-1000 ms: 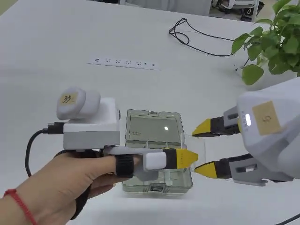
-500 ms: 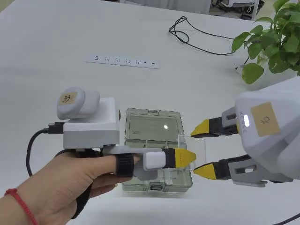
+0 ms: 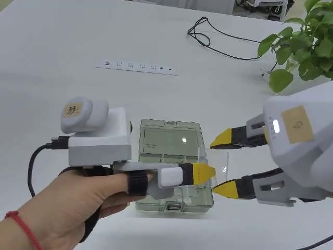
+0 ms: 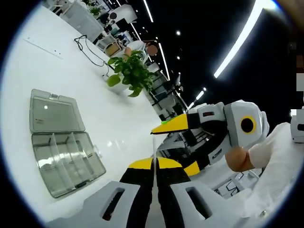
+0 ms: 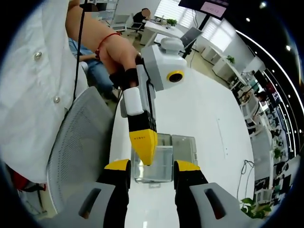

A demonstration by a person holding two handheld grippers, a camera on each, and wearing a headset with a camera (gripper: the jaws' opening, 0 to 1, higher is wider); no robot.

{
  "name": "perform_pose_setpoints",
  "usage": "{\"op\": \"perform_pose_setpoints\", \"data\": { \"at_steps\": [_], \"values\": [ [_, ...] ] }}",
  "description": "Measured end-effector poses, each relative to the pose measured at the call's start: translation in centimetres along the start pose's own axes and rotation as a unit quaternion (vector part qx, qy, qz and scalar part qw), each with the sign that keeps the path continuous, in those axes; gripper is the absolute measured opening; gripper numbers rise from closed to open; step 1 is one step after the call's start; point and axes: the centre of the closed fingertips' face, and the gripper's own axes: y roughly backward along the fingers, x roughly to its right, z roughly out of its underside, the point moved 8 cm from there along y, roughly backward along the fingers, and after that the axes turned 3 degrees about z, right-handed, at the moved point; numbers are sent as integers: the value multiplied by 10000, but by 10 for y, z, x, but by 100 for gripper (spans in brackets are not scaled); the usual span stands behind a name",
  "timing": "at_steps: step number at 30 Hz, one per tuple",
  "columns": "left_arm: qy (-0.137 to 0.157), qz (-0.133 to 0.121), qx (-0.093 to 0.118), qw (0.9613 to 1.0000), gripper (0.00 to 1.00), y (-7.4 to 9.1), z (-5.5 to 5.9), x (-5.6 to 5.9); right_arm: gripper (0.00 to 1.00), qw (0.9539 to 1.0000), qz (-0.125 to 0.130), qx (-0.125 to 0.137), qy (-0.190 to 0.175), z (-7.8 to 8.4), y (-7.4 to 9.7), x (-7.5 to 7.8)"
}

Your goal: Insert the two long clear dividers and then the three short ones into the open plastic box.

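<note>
A hand [image 3: 78, 200] with a red cord at the wrist holds the left gripper [image 3: 205, 173] over the near part of the white table [image 3: 62, 41]. Its yellow-tipped fingers are pressed together on one edge of a clear divider [image 3: 216, 162], which hangs in the air just past the right side of the open plastic box [image 3: 174, 207]. The right gripper [image 5: 152, 168] comes in from the right with its fingers spread wide, one on each side of the divider. I cannot tell whether they touch it.

The box lies flat on the table below the left gripper, toward the near edge. Its lid [image 3: 169, 139] is folded back on the far side, and the left gripper view shows partitions running along its tray.

Farther in, a white power strip [image 3: 136, 67] lies toward the middle of the table. Beyond it, a black cable [image 3: 218, 42] loops toward the far edge, and a green plant [image 3: 302, 47] stands at the far right corner.
</note>
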Motion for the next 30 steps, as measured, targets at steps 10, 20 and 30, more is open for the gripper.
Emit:
{"op": "perform_pose_setpoints", "data": {
  "at_steps": [10, 20, 30],
  "values": [
    [-1969, 327, -365, 9792, 0, 10, 6, 4, 27, 9842, -1142, 751, -1129, 13, 9, 27],
    [-3018, 479, -489, 9509, 0, 19, 9, 5, 17, 9644, -2114, 954, -1273, 4, -3, 30],
    [-3197, 643, -491, 9441, 0, 21, 9, 7, 10, 9551, -2584, 871, -1158, 0, -13, 21]
  ]
}}
